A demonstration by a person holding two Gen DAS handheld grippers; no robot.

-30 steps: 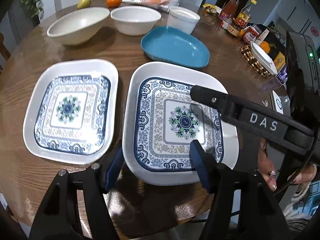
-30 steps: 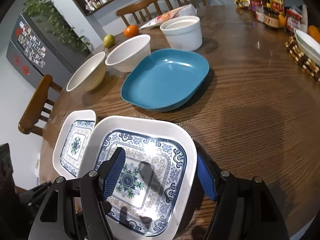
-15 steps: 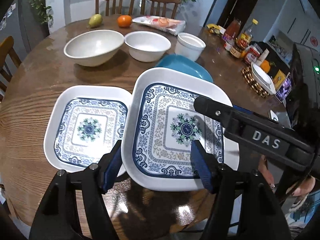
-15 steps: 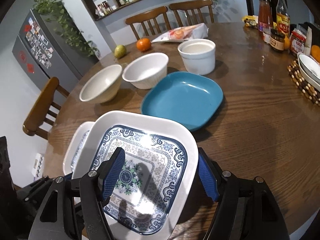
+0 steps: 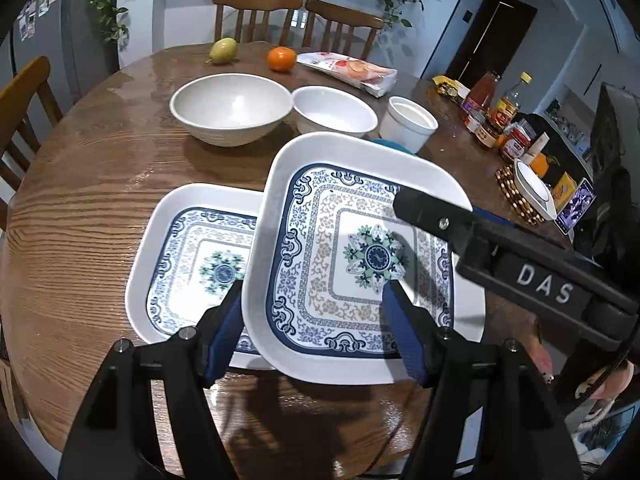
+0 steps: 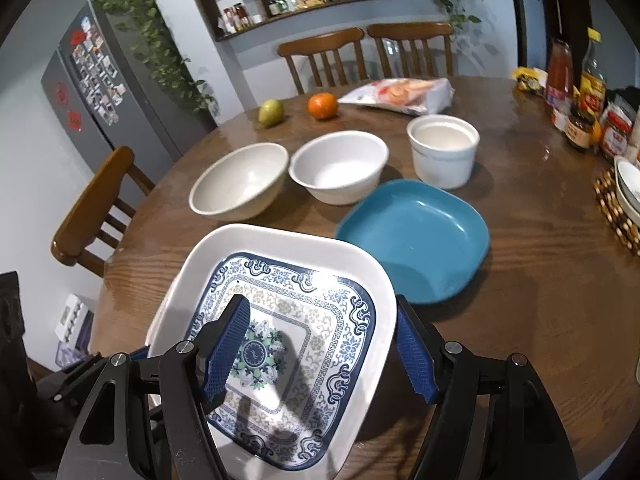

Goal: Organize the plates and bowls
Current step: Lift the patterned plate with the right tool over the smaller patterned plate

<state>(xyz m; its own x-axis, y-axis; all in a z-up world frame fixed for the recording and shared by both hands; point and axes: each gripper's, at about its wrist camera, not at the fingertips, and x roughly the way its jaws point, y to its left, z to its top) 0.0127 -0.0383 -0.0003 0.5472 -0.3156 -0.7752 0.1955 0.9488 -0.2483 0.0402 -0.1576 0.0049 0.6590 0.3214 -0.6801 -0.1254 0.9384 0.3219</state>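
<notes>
Left wrist view showed the patterned plate (image 5: pixel 360 256) off the table (image 5: pixel 80 216), tilted, its left edge overlapping the second patterned plate (image 5: pixel 200 256) lying flat at centre left. A second earlier both plates lay side by side on the wood; since then the held one had come up and across, hiding nearly all of the blue plate (image 6: pixel 416 236). I judged it was on its way onto its twin to form a stack.

The left gripper (image 5: pixel 316 320) clamped the plate's near rim, one pad under it, one on its face; the right gripper (image 6: pixel 324 348) pinched the rim at lower centre of its own view.

At the top of both frames the large bowl (image 5: pixel 232 108), smaller bowl (image 5: pixel 334 110) and white ramekin (image 5: pixel 408 122) stood empty, as did the blue plate.
</notes>
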